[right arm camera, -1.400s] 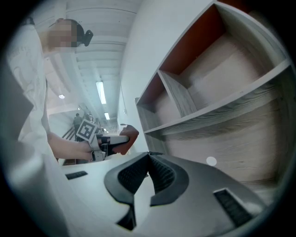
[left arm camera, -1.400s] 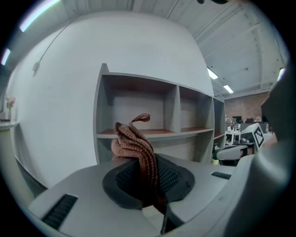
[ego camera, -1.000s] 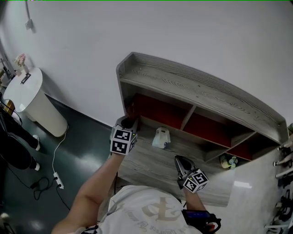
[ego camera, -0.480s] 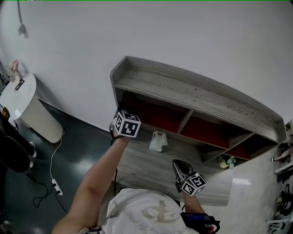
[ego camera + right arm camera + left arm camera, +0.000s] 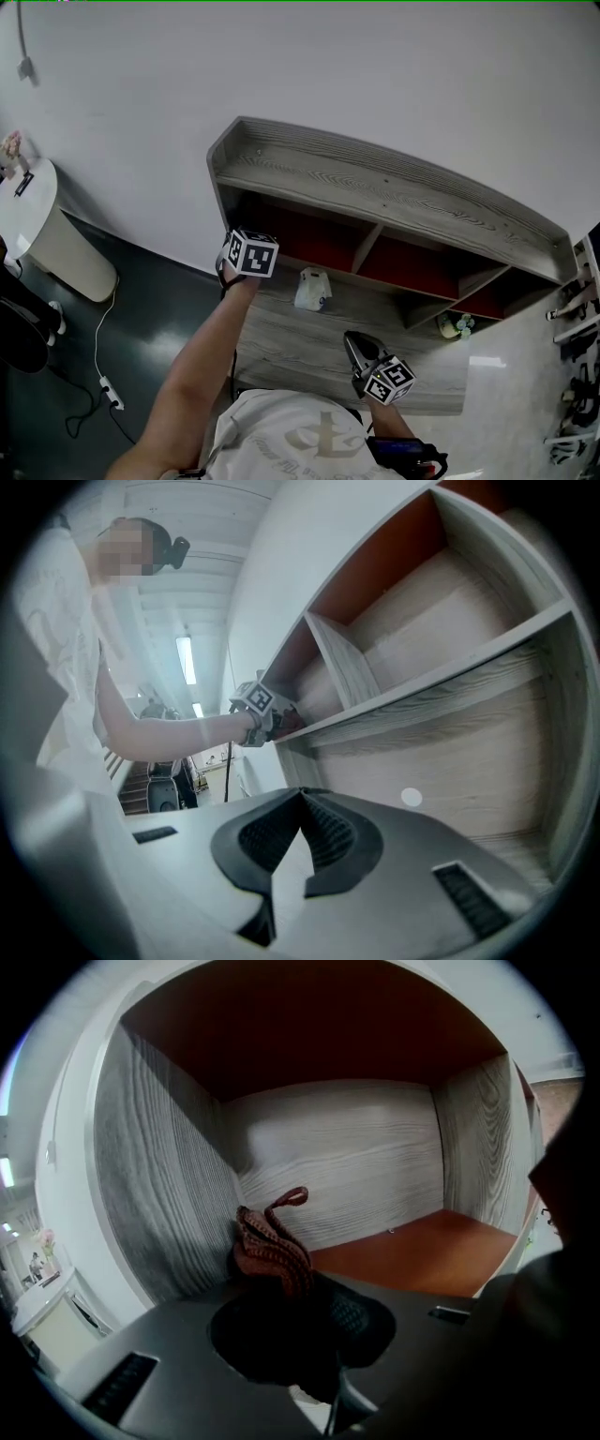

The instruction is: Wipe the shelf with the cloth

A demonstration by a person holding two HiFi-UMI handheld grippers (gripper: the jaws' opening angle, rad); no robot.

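Observation:
The grey wooden shelf unit (image 5: 375, 187) has red-lined compartments. My left gripper (image 5: 246, 247) is at the mouth of the leftmost compartment, shut on a reddish-brown cloth (image 5: 272, 1246) that sticks up out of the jaws. In the left gripper view the cloth is close to the grey left wall (image 5: 159, 1194), above the compartment's orange-red floor (image 5: 422, 1255). My right gripper (image 5: 356, 342) hangs over the lower grey ledge (image 5: 281, 342), jaws closed with nothing in them (image 5: 302, 797). The right gripper view shows my left gripper (image 5: 259, 705) at the shelf's far end.
A small white container (image 5: 311, 289) stands on the ledge in front of the compartments. A small pale figurine (image 5: 457, 325) sits at the right end. A white round bin (image 5: 47, 234) and a cable (image 5: 103, 375) are on the dark floor at left.
My left gripper has risen from the ledge's left end to the leftmost compartment's mouth. The right gripper has barely moved. The head view has shifted slightly.

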